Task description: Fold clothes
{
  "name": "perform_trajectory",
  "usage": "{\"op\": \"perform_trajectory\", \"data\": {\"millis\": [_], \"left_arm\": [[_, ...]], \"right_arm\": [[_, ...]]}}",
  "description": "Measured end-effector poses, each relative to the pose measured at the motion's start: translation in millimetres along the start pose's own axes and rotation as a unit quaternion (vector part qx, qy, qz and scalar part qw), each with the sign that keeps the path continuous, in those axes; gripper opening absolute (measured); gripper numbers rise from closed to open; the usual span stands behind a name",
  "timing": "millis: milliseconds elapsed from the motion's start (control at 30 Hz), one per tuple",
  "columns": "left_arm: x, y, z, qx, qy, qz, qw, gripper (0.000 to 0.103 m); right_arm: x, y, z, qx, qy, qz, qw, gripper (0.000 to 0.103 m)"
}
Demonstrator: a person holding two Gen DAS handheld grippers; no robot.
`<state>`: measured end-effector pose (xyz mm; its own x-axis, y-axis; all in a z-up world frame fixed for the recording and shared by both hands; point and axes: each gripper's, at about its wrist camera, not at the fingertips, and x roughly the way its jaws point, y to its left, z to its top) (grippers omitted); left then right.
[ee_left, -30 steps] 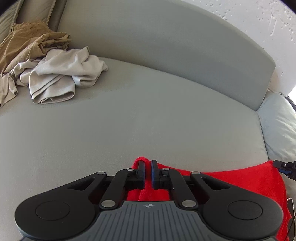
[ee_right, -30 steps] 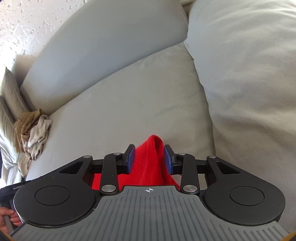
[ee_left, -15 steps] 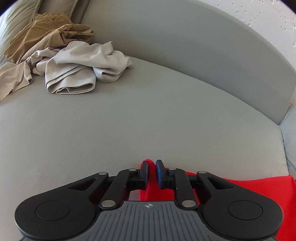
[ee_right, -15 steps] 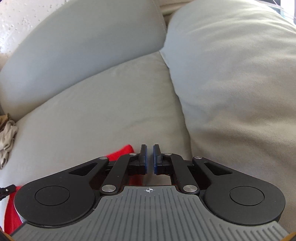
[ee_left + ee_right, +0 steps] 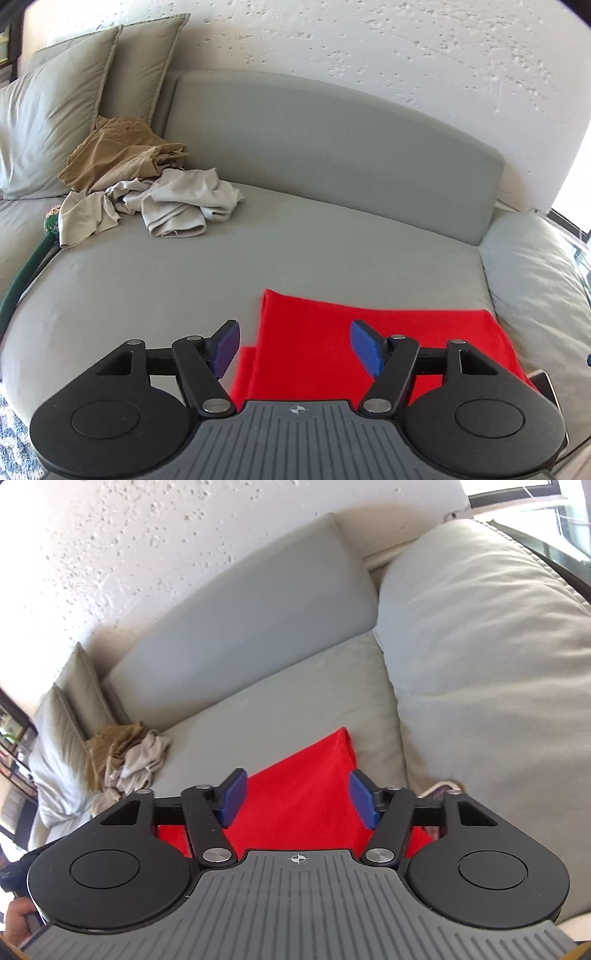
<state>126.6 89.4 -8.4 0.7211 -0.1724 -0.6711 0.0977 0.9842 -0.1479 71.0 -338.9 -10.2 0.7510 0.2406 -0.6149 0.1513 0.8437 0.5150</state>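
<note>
On the far left of the grey sofa seat [image 5: 155, 280], a crumpled heap of tan and pale grey clothes [image 5: 147, 192] is waiting beside the cushions. The left tool [image 5: 291, 349] is now standing wide open and empty, having let go of the flat red fleece garment [image 5: 362, 332] it was pinching a second ago. To the right, the right tool [image 5: 297, 797] is likewise gaping, holding nothing. The red piece is lying folded at the near right of the seat, so this fold is probably finishing. No readable writing is showing.
</note>
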Motion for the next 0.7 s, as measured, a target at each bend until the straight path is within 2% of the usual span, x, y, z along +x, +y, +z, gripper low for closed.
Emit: {"op": "perform_trajectory", "data": {"millis": [33,100,167,233,267,300,367,467,500,533,600,700], "left_arm": [[1,-8,-12,0.011,0.005,0.003,0.9999,0.072],[8,-23,-34,0.028,0.017,0.016,0.9993,0.073],[23,-36,-55,0.038,0.028,0.033,0.9984,0.07],[35,-48,-74,0.042,0.027,0.05,0.9975,0.064],[40,-55,-80,0.039,0.018,0.059,0.9974,0.062],[42,-62,-85,0.036,0.011,0.063,0.9973,0.059],[43,-83,-98,0.064,-0.025,0.058,0.996,0.057],[63,-107,-115,0.129,0.001,0.079,0.9885,0.058],[68,-107,-120,0.119,0.019,0.084,0.9891,0.058],[65,-104,-124,0.104,0.018,0.083,0.991,0.058],[59,-104,-130,0.111,0.026,0.08,0.9903,0.058],[47,-103,-136,0.109,0.031,0.08,0.9904,0.058]], "right_arm": [[-4,2,-8,-0.004,0.002,0.007,1.0,0.085],[-1,8,-26,-0.025,0.019,0.014,0.999,0.085],[13,15,-48,-0.05,0.051,0.004,0.997,0.076],[30,25,-66,-0.081,0.062,0.0,0.995,0.036],[39,30,-74,-0.098,0.065,-0.001,0.993,0.031],[46,35,-81,-0.113,0.066,-0.004,0.991,0.03],[51,39,-92,-0.139,0.069,-0.011,0.988,0.03],[60,45,-108,-0.177,0.074,-0.022,0.981,0.03],[63,47,-114,-0.19,0.075,-0.026,0.979,0.031],[66,49,-119,-0.203,0.077,-0.029,0.976,0.03],[71,53,-130,-0.228,0.079,-0.037,0.97,0.031],[80,59,-146,-0.266,0.083,-0.047,0.959,0.045]]}}
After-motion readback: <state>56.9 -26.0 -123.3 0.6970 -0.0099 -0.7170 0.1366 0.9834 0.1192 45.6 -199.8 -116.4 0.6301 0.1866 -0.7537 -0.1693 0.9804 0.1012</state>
